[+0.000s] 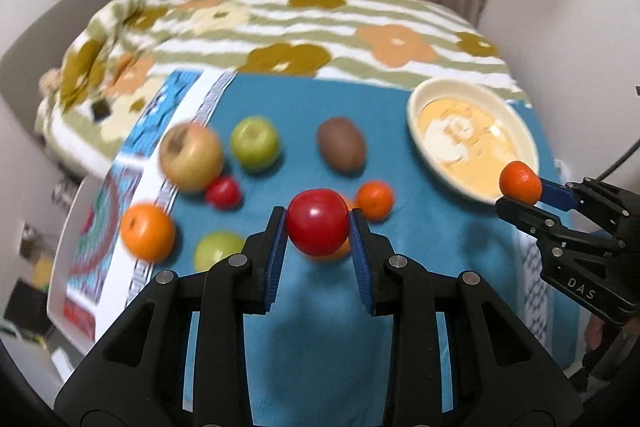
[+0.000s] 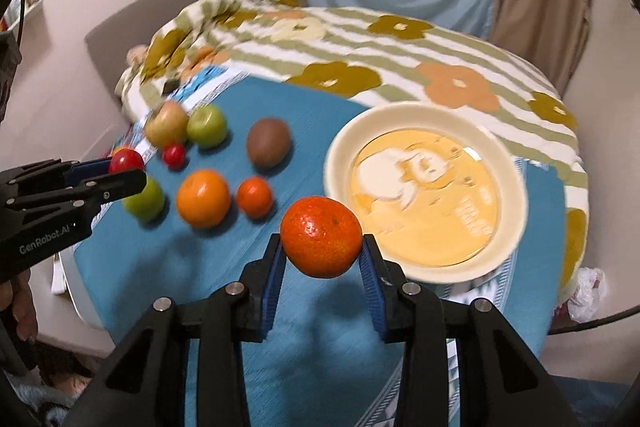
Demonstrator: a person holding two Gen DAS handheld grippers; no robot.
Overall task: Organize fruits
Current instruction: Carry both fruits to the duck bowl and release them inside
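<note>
My left gripper (image 1: pixel 318 229) is shut on a red tomato (image 1: pixel 317 221) and holds it above the blue cloth (image 1: pixel 360 99). My right gripper (image 2: pixel 322 243) is shut on a mandarin (image 2: pixel 321 237), held above the cloth just left of the cream plate (image 2: pixel 344 143). In the left wrist view the right gripper (image 1: pixel 520 193) with its mandarin (image 1: pixel 519 182) hangs over the plate's (image 1: pixel 420 99) near rim. In the right wrist view the left gripper (image 2: pixel 126 173) and tomato (image 2: pixel 126 159) show at the left. The plate holds no fruit.
On the cloth lie a reddish apple (image 1: pixel 190 157), two green apples (image 1: pixel 255 143) (image 1: pixel 216 249), a kiwi (image 1: pixel 341 144), a small tomato (image 1: pixel 223 191), an orange (image 1: pixel 147 233) and a small mandarin (image 1: pixel 374 200). A flowered blanket (image 1: pixel 320 27) lies behind. The table edge drops off left.
</note>
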